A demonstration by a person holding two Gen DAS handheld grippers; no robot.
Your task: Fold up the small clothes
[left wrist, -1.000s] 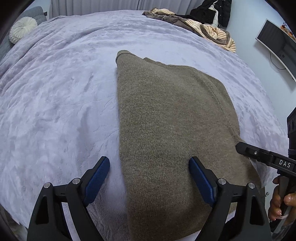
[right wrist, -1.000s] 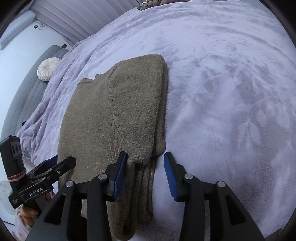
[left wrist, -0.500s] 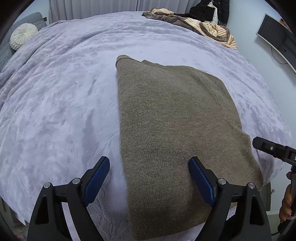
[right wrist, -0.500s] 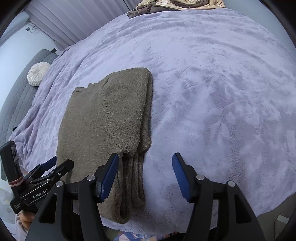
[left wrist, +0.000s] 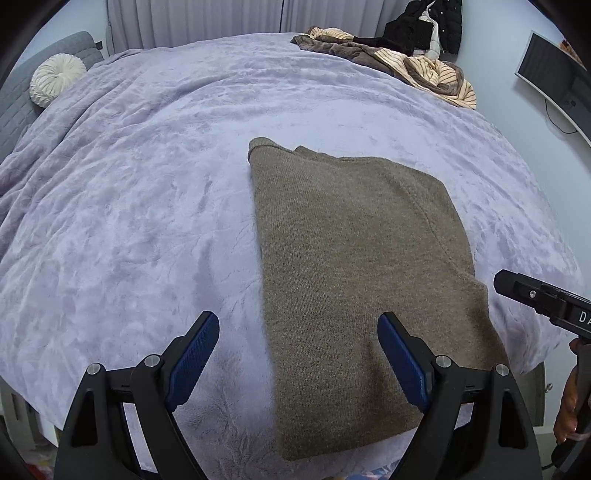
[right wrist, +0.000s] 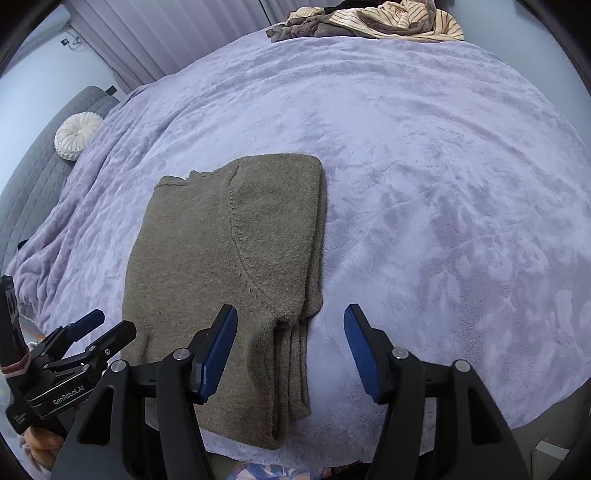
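An olive-brown knit sweater [left wrist: 354, 266] lies folded into a long strip on the lilac blanket [left wrist: 147, 206], its sleeve laid along the right edge [right wrist: 295, 362]. My left gripper [left wrist: 297, 350] hangs open above the sweater's near left edge, nothing between its blue pads. My right gripper [right wrist: 290, 345] hovers over the sweater's near right edge [right wrist: 229, 258]; its jaws are opening and touch nothing. Each gripper shows at the edge of the other's view: the right one [left wrist: 535, 299] and the left one [right wrist: 96, 328].
A pile of striped and brown clothes [left wrist: 417, 70] lies at the bed's far side, a dark jacket [left wrist: 424, 26] behind it. A round white cushion [left wrist: 57, 83] rests on a grey headboard. A monitor [left wrist: 554, 74] hangs on the right wall. The bed's near edge runs just below the grippers.
Both grippers have risen away from the sweater, which looks smaller now. The right gripper's jaws have widened and let go of the folded sleeve edge. The left jaws kept their width.
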